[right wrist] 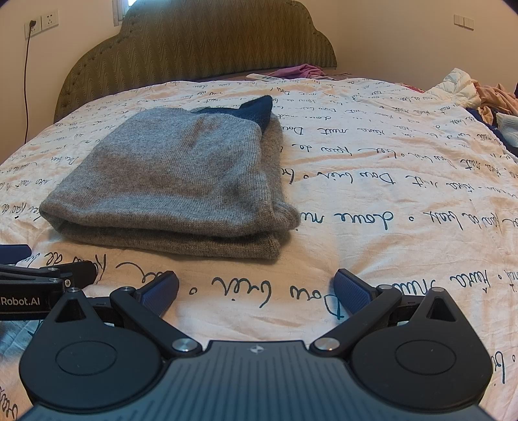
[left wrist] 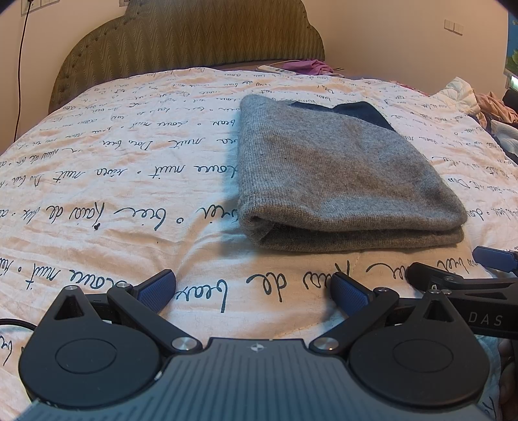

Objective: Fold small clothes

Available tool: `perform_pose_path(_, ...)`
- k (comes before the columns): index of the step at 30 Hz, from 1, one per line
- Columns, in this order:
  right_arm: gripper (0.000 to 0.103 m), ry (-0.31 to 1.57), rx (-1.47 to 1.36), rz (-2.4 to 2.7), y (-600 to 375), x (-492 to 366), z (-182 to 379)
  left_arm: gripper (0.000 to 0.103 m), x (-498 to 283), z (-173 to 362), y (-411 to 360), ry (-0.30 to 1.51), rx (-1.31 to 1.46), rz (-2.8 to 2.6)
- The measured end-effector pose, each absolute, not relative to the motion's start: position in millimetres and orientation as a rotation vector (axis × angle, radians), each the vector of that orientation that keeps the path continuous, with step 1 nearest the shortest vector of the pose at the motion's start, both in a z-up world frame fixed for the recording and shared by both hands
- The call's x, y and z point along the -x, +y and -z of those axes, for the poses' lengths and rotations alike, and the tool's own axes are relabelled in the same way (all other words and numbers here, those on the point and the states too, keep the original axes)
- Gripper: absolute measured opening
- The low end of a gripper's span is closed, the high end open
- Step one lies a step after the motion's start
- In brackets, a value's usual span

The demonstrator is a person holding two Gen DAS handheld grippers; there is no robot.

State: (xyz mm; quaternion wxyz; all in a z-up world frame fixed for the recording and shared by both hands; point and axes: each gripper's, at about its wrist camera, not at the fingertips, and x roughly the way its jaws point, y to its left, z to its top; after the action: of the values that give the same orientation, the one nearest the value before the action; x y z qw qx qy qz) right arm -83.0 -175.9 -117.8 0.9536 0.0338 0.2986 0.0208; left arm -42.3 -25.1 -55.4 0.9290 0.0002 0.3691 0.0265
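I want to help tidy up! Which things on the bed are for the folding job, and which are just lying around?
For the job:
- grey knitted garment, already folded, dark blue part at its far end
- left tool, open, holding nothing
- right tool, open, holding nothing

Just lying about:
- purple cloth by the headboard
- white remote
- heap of clothes at the bed's edge

A bed with a script-printed cream quilt [left wrist: 129, 181] meets an olive scalloped headboard [right wrist: 200, 42]. Cream walls [left wrist: 388, 29] carry a socket [right wrist: 41, 22], perhaps a switch [right wrist: 463, 21].
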Motion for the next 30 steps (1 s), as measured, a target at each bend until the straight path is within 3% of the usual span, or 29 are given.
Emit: perform_pose_path(30,0.103,0.606,-0.069,-0.043,-176.2,83.0,118.0,0.103,46.1,54.5,-23.6,0.737,0.015,-0.056)
